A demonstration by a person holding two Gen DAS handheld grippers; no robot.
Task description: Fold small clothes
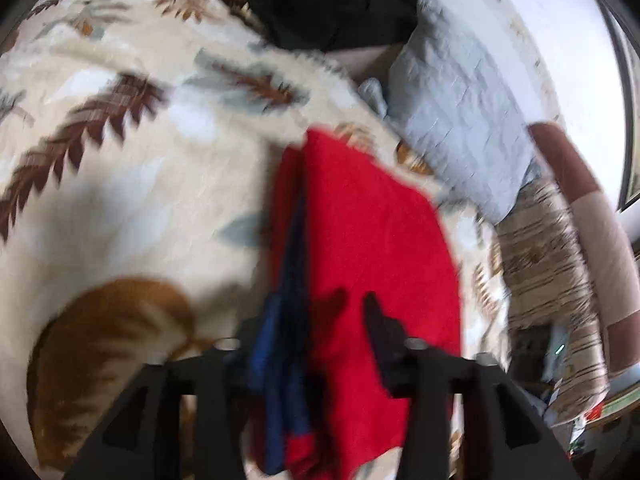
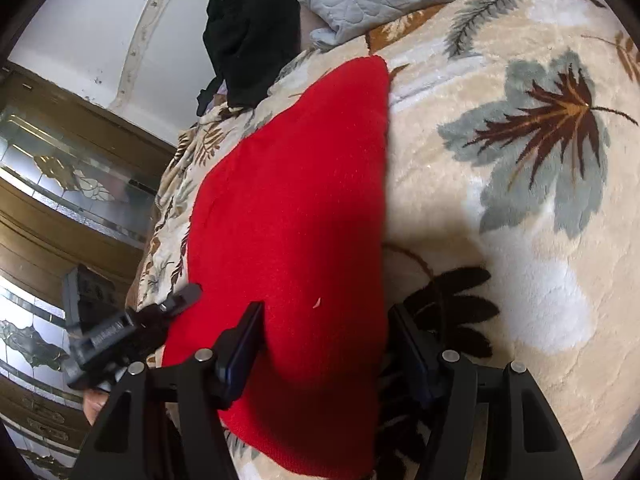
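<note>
A red garment [image 2: 292,220] lies folded on the leaf-patterned blanket [image 2: 520,240] of a bed, filling the centre of the right wrist view. The right hand-held gripper [image 2: 328,344] stands with its jaws apart astride the cloth's near edge. The left hand-held gripper [image 1: 320,320] is blurred; its jaws stand apart over the red cloth, a blue strip beside one finger.
</note>
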